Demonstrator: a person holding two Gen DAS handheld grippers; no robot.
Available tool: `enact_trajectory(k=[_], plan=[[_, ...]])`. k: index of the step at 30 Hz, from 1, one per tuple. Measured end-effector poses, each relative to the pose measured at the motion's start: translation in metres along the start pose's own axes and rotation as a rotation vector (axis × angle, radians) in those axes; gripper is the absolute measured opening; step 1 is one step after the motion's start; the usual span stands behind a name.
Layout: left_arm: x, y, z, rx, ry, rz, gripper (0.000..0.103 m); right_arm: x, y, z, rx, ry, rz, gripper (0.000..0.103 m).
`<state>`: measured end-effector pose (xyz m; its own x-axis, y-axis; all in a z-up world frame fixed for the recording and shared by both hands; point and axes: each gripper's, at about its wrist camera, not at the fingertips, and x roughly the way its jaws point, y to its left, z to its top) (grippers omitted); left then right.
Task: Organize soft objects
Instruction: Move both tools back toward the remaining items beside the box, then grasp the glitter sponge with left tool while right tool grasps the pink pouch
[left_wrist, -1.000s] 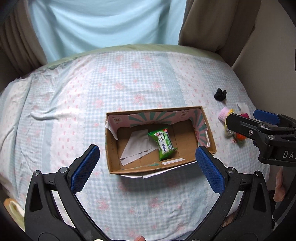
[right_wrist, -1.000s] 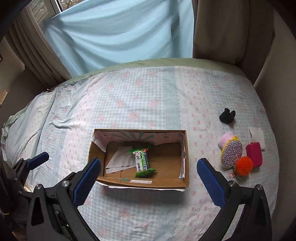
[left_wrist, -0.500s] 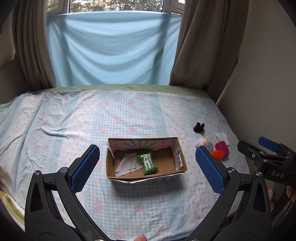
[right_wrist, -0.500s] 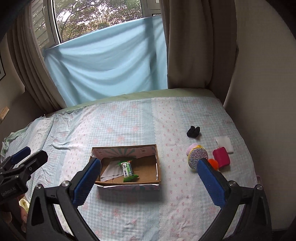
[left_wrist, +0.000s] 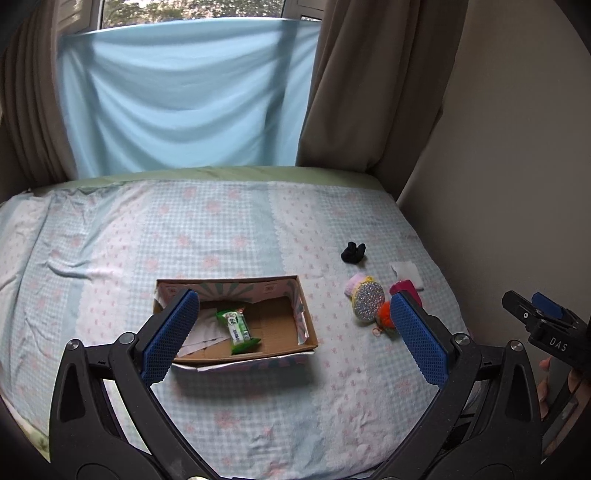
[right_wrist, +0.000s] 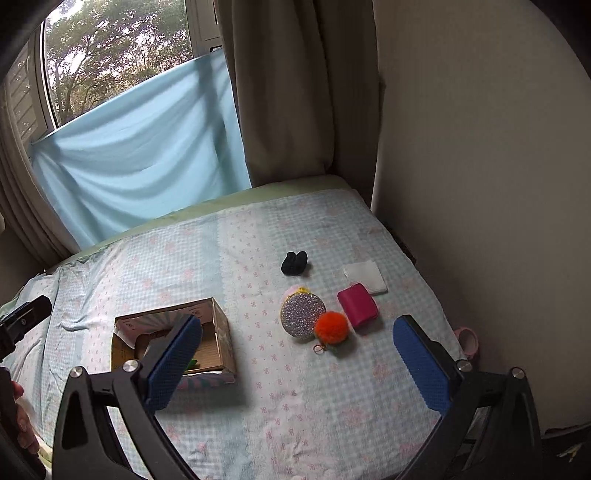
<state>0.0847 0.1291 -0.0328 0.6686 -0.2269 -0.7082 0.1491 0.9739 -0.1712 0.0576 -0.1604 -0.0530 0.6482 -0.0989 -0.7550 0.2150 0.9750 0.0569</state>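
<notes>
now both claws, the left claw (left_wrist: 295, 339) and right claw (right_wrist: 295, 363), have pulled back, wide apart and empty; the fluffy orange pom-pom (right_wrist: 331, 328) near the bed's right edge waits.

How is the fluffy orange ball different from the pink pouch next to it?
The orange ball is round and furry; the pink pouch is boxy and smooth. The ball has a small ring trailing from it, the pouch shows none. The ball touches the glitter disc, while the pouch lies beside the white pad. Both lie loose on the bedspread, outside the cardboard box.
</notes>
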Motion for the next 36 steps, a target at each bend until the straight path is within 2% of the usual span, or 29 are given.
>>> enact_trajectory(k=[6, 11, 20, 27, 36], plan=[[0.039, -0.053, 0.001, -0.08, 0.036, 0.009, 0.103, 0.04, -0.058, 0.02, -0.057, 0.041, 0.023, 0.103], [0.09, -0.102, -0.003, -0.138, 0.088, 0.031, 0.103, 0.09, -0.097, 0.037, -0.088, 0.083, 0.052, 0.103], [0.206, -0.169, -0.018, -0.232, 0.259, 0.023, 0.103, 0.188, -0.138, 0.043, -0.113, 0.174, 0.059, 0.103], [0.316, -0.195, -0.041, -0.277, 0.424, 0.024, 0.103, 0.26, -0.153, 0.029, -0.162, 0.282, 0.059, 0.103], [0.442, -0.201, -0.074, -0.367, 0.6, 0.037, 0.103, 0.351, -0.159, -0.01, -0.208, 0.429, 0.074, 0.103]])
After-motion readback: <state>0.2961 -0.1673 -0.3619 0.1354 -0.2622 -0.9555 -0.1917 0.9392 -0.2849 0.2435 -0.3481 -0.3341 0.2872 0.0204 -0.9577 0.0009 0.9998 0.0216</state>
